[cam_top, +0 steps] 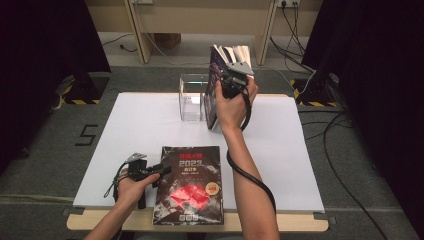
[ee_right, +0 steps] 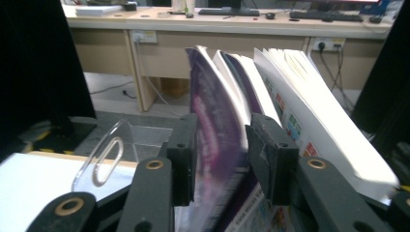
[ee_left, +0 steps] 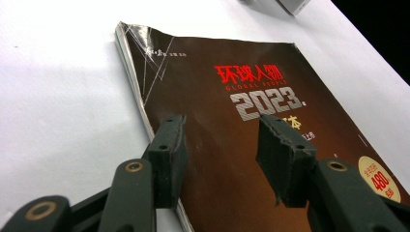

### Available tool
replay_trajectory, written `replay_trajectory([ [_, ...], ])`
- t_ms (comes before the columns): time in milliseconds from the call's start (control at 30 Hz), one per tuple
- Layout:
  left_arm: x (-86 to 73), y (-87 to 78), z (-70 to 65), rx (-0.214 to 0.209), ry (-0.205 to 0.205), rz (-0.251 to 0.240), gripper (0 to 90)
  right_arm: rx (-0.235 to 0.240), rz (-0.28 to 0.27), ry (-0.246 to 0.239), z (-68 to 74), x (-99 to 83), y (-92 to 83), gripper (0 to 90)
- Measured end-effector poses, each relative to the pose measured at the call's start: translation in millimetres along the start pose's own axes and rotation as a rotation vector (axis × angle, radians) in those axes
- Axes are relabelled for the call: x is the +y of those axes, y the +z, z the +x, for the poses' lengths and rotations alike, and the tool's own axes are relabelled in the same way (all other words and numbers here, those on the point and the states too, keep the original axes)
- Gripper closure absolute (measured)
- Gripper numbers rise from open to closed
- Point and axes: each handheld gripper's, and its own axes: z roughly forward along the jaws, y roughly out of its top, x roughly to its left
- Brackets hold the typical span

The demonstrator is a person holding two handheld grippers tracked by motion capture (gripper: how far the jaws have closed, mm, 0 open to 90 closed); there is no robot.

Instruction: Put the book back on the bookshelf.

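High view: you stand one magazine on edge beside the clear acrylic holder (cam_top: 192,95) at the far side of the white table (cam_top: 130,130), while a second waits flat at the near edge. Your right gripper (cam_top: 231,85) sits at the top of the upright purple magazine (cam_top: 214,95), whose pages fan loose above the jaws. In the right gripper view the jaws stand partly open, one pad on either side of the purple cover (ee_right: 217,130) with a visible gap on the right, so nothing is clamped; the holder's clear wall (ee_right: 104,159) lies just left of the left jaw. The magazine looks to be resting against the holder's side, not inside it, though the pictures do not settle whether its foot is in the compartment. Your left gripper (cam_top: 157,172) lies low by the left edge of the dark 2023 magazine (cam_top: 190,185); in the left gripper view its jaws are wide apart, the left pad at the book's edge and the right pad over the cover (ee_left: 232,159), gripping nothing. By this reading, the first magazine is set down and let go, roughly half the job; the dark one is yet to be lifted and stood beside it.
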Motion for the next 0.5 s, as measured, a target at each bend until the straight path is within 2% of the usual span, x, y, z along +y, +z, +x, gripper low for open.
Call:
replay_trajectory([
  [233,0.0,0.5,-0.4,-0.001,0.000,0.002,52.4,0.014,-0.025,0.040,-13.8,-1.0,-16.5,61.5],
  [267,0.0,0.5,-0.6,-0.001,-0.001,0.001,52.4,0.021,-0.021,0.064,-16.6,-1.0,-16.7,61.2],
  [367,0.1,-0.4,-0.7,0.000,0.000,0.001,52.4,0.016,-0.002,0.078,-23.5,-2.5,-14.3,60.1],
  [500,0.5,-0.2,-0.1,0.001,0.000,0.002,52.4,0.035,0.030,0.106,-27.4,-6.7,-10.7,58.4],
])
